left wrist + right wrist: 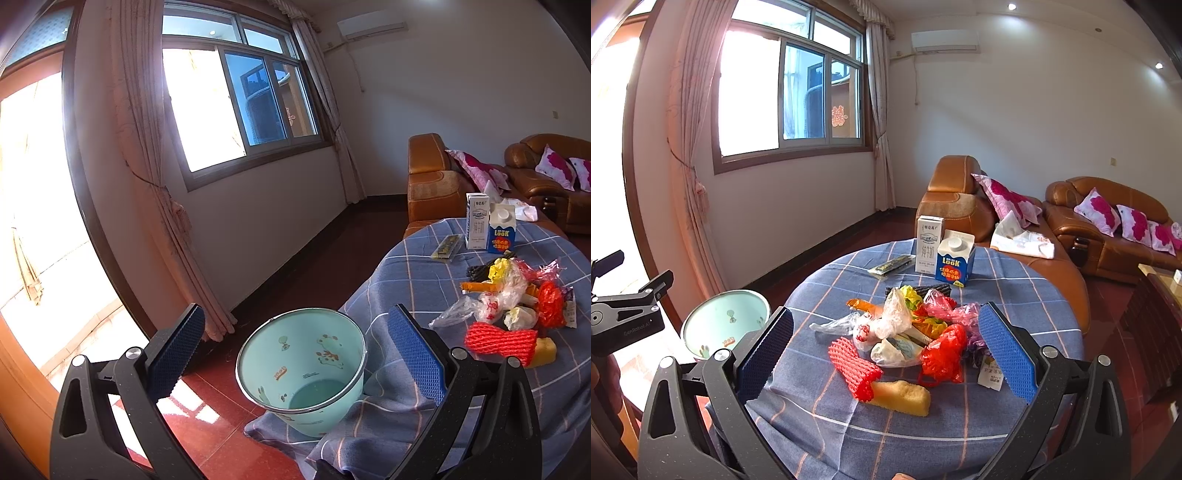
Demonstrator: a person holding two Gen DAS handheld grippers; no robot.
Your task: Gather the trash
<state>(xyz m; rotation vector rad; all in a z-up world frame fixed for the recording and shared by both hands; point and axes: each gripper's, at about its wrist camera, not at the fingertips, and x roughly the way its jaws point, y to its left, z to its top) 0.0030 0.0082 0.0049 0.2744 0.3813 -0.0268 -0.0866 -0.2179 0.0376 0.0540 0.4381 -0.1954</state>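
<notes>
A heap of trash (pixel 908 332) lies mid-table: clear and red plastic bags, a red foam net sleeve (pixel 854 367), a yellow sponge (pixel 903 397) and crumpled wrappers. The same trash heap (pixel 513 302) shows at the right of the left wrist view. A pale green bin (pixel 301 369) stands on the floor beside the table's left edge, empty inside. My left gripper (pixel 295 354) hangs open above the bin. The right gripper (pixel 886 350) is open too, with the heap between and beyond its pads. In the right wrist view the bin (pixel 724 323) appears at the left.
Two milk cartons (pixel 943 254) and a flat snack packet (pixel 890 265) stand at the far side of the round table with its blue checked cloth (pixel 849 428). Brown leather sofas (pixel 1108 221) with pink cushions lie behind. Red floor and curtained windows are to the left.
</notes>
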